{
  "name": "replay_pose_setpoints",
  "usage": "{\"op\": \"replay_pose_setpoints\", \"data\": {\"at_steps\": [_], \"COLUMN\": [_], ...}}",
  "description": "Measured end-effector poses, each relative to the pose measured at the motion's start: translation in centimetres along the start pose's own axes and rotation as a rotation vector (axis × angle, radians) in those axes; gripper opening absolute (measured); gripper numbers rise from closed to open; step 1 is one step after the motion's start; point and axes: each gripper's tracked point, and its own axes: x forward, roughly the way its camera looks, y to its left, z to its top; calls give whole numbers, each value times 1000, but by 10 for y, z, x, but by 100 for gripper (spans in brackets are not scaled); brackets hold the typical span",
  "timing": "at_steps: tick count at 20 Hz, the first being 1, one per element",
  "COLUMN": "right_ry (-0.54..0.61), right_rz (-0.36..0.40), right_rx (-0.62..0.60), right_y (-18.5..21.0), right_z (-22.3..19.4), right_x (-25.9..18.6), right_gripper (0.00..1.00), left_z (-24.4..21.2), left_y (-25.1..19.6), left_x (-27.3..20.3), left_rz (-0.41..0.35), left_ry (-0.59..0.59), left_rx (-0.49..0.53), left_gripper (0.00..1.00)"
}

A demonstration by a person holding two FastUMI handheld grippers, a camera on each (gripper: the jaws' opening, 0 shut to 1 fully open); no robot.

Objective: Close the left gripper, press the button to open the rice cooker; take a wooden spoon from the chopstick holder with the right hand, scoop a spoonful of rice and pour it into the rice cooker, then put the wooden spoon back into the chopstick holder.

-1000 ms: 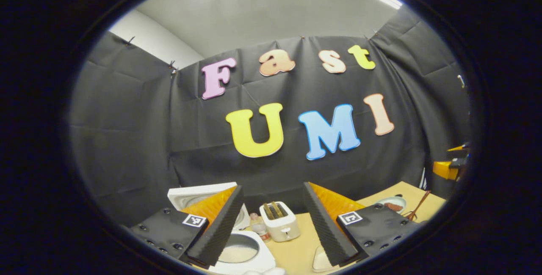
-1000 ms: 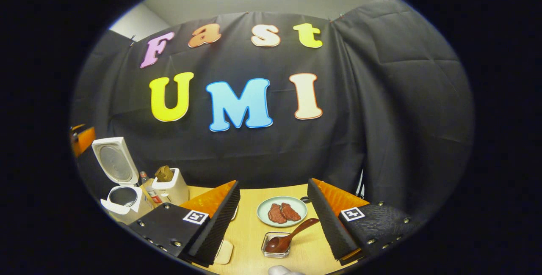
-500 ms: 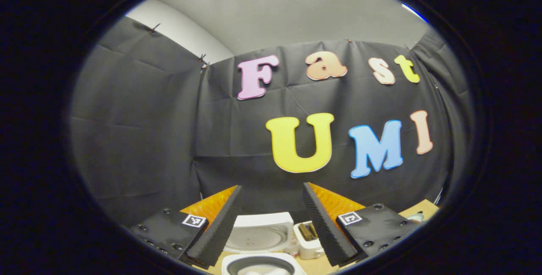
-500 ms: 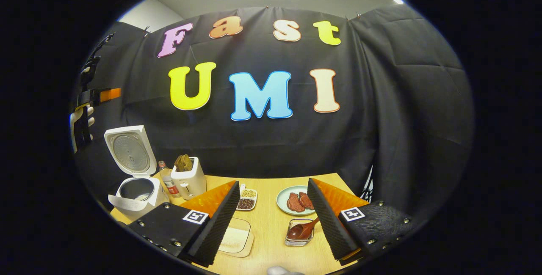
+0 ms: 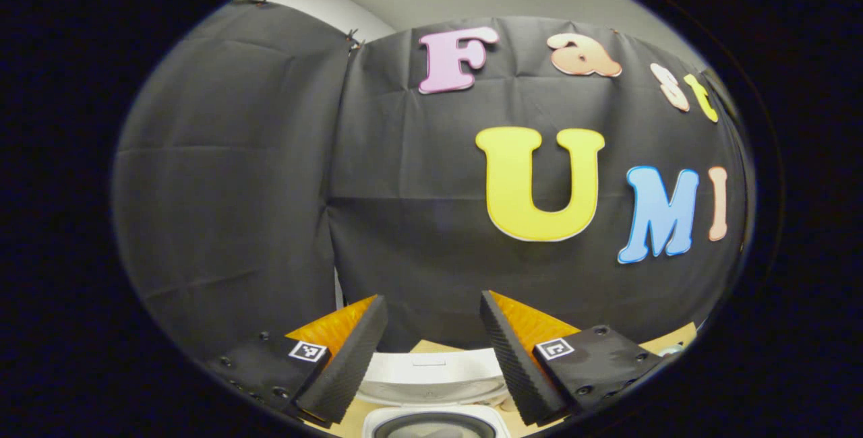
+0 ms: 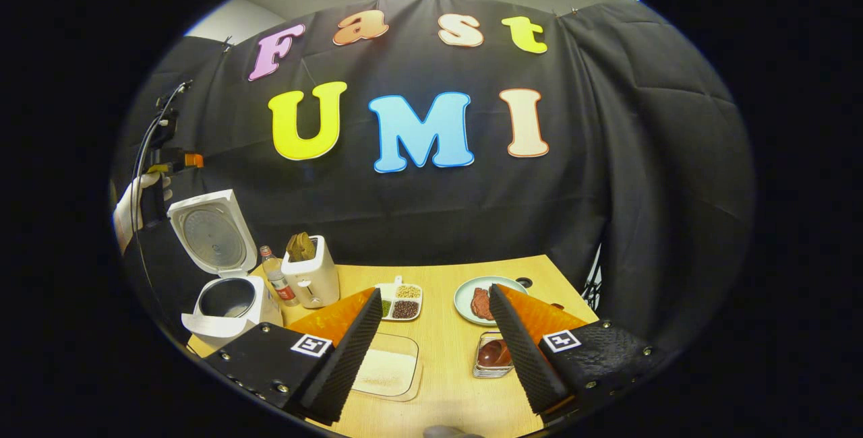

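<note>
Both jaws stand wide apart, gripping nothing; the rice cooker [image 6: 222, 276], lid up, sits far left on the table [image 6: 445, 370]; the wooden spoon [image 6: 493, 353] lies in a clear dish near the right gripper [image 6: 431, 347]; the left gripper [image 5: 431, 350] hangs over the cooker.

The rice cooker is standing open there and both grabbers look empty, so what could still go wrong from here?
The rice cooker sits at the table's corner with its lid up; a careless nudge might shift it toward the edge. The wooden spoon lies in a small clear holder beside the open right gripper, which could tip it. The plate of meat stands just behind.
</note>
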Motion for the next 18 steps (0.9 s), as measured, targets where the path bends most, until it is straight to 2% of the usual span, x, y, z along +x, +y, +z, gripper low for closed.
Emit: {"op": "replay_pose_setpoints", "data": {"at_steps": [5, 7, 11, 14, 18], "right_ry": [14, 24, 34, 51, 92], "right_rz": [17, 23, 42, 56, 112], "right_rx": [14, 33, 54, 25, 45], "right_y": [7, 7, 5, 1, 6], "right_z": [-5, -8, -13, -23, -35], "right_x": [-2, -5, -11, -10, -13], "right_gripper": [98, 98, 98, 98, 98], "left_z": [-54, -53, -52, -51, -52], "left_y": [2, 7, 1, 0, 4], "left_x": [24, 23, 18, 18, 13], "left_rz": [36, 45, 41, 22, 34], "left_ry": [164, 149, 190, 224, 237], "left_rx": [-14, 58, 57, 56, 56], "left_gripper": [96, 97, 98, 96, 97]}}
